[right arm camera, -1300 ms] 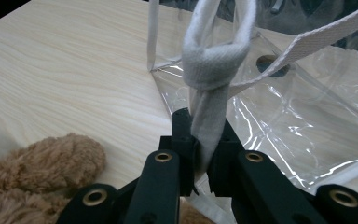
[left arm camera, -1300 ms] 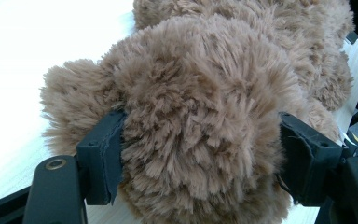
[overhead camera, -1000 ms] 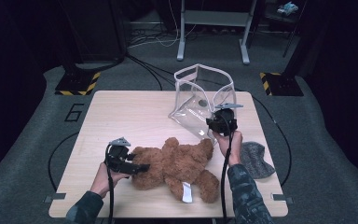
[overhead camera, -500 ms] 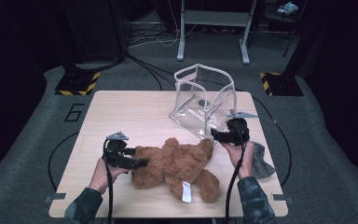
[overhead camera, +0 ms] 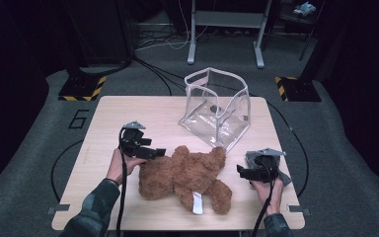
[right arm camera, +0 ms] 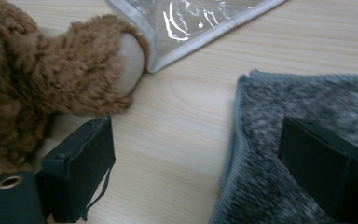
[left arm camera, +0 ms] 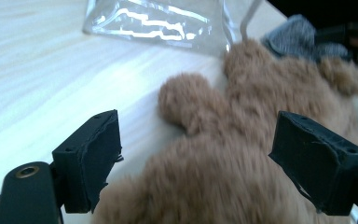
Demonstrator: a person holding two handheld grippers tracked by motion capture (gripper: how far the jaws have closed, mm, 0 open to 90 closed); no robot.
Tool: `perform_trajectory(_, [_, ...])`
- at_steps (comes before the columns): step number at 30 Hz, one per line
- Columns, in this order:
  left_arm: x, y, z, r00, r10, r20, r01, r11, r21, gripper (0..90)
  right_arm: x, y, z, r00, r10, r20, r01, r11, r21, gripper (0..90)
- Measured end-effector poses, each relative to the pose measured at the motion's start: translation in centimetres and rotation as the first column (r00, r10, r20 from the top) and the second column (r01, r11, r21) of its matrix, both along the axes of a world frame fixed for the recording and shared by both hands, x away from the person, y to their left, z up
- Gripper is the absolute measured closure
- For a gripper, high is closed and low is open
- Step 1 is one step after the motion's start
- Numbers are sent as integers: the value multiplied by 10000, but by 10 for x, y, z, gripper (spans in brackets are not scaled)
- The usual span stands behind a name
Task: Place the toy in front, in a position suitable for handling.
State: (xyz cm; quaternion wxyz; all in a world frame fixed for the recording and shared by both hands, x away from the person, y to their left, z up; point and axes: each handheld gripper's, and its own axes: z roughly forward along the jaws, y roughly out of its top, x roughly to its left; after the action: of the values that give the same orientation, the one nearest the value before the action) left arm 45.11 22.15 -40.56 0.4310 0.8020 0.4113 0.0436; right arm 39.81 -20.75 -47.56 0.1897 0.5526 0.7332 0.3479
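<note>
Both our grippers gape empty: left gripper [overhead camera: 159, 152] over the teddy bear [overhead camera: 185, 177], right gripper [overhead camera: 240, 172] just opened by the table's [overhead camera: 128, 111] right edge; grab deep into fur.

Teddy bear [overhead camera: 185, 177] before pouch [overhead camera: 217, 108], seemingly touching

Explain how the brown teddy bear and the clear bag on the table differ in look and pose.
The teddy bear is brown, furry and opaque; the clear bag is see-through plastic with pale edging. The teddy bear lies flat at the near side, while the clear bag stands open-topped farther back. Both rest on the table, and one of the bear's paws reaches the bag's near corner.
</note>
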Motion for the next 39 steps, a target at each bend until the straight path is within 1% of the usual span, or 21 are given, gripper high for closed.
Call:
perform_trajectory(2, [9, -5, 3, 10000, 70, 26, -70, 10000, -14, 153, -6, -4, -4, 9996, -68, 270, 73, 9998, -199, 93])
perform_trajectory(3, [14, -7, 5, 9999, 123, 87, -122, 9999, -50, 153, -7, -6, -5, 9996, -40, 295, 49, 9995, -310, 85])
perform_trajectory(7, [33, -16, 10, 9996, 120, 258, -125, 9998, 180, 153, -14, -17, -12, 9992, -197, 343, 208, 9993, -321, 76])
perform_trajectory(8, [38, -19, 10, 9998, 93, 202, -96, 9998, 144, 153, -15, -19, -15, 9992, -215, 333, 229, 9989, -403, 76])
perform_trajectory(9, [42, -21, 12, 9998, 50, 209, -54, 9998, 209, 153, -17, -20, -17, 9993, -240, 285, 254, 9984, -497, 76])
perform_trajectory(10, [47, -25, 13, 9995, 46, 311, -60, 9989, 455, 154, -19, -22, -19, 9992, -222, 319, 237, 9986, -473, 78])
perform_trajectory(12, [53, -30, 14, 9995, 47, 316, -60, 9992, 391, 154, -21, -23, -23, 9992, -260, 303, 275, 9984, -499, 77])
perform_trajectory(14, [61, -34, 14, 9995, 4, 316, -21, 9985, 546, 156, -21, -24, -26, 9992, -240, 321, 258, 9980, -569, 78])
perform_trajectory(15, [64, -36, 13, 9997, 6, 260, -18, 9988, 495, 157, -21, -24, -28, 9994, -240, 260, 255, 9980, -585, 77])
perform_trajectory(17, [71, -39, 12, 9996, -39, 296, 19, 9976, 685, 159, -22, -25, -32, 9992, -244, 311, 264, 9976, -639, 76])
perform_trajectory(21, [82, -44, 10, 9997, 23, 258, -40, 9978, 655, 165, -24, -22, -41, 9989, -149, 443, 181, 9972, -727, 60])
perform_trajectory(22, [85, -46, 9, 9996, 126, 251, -141, 9982, 585, 164, -24, -21, -44, 9992, -82, 403, 114, 9968, -797, 53])
perform_trajectory(25, [94, -50, 10, 9996, 35, 265, -58, 9963, 856, 167, -24, -18, -49, 9988, -67, 489, 113, 9954, -949, 51])
perform_trajectory(27, [99, -55, 10, 9993, 43, 362, -77, 9955, 948, 176, -25, -18, -49, 9981, -90, 607, 144, 9958, -901, 55])
perform_trajectory(29, [104, -61, 10, 9992, -2, 392, -40, 9941, 1085, 182, -25, -19, -49, 9983, -130, 566, 176, 9965, -812, 56])
perform_trajectory(30, [106, -64, 10, 9991, 20, 433, -65, 9945, 1041, 184, -25, -18, -50, 9980, -155, 617, 204, 9965, -805, 56])
perform_trajectory(32, [113, -68, 10, 9983, 4, 583, -77, 9922, 1248, 192, -26, -16, -50, 9978, -106, 652, 169, 9952, -968, 55])
perform_trajectory(34, [119, -72, 10, 9982, 72, 599, -146, 9920, 1250, 201, -27, -15, -51, 9976, -87, 693, 167, 9932, -1148, 56])
perform_trajectory(36, [125, -76, 10, 9974, 56, 722, -159, 9898, 1419, 213, -27, -14, -51, 9973, -90, 724, 175, 9929, -1178, 58])
perform_trajectory(38, [131, -79, 12, 9977, -69, 680, -53, 9842, 1771, 223, -28, -16, -51, 9968, -137, 785, 219, 9942, -1054, 63])
perform_trajectory(39, [134, -81, 12, 9970, -89, 765, -54, 9828, 1848, 230, -28, -16, -51, 9968, -147, 788, 223, 9950, -971, 63])
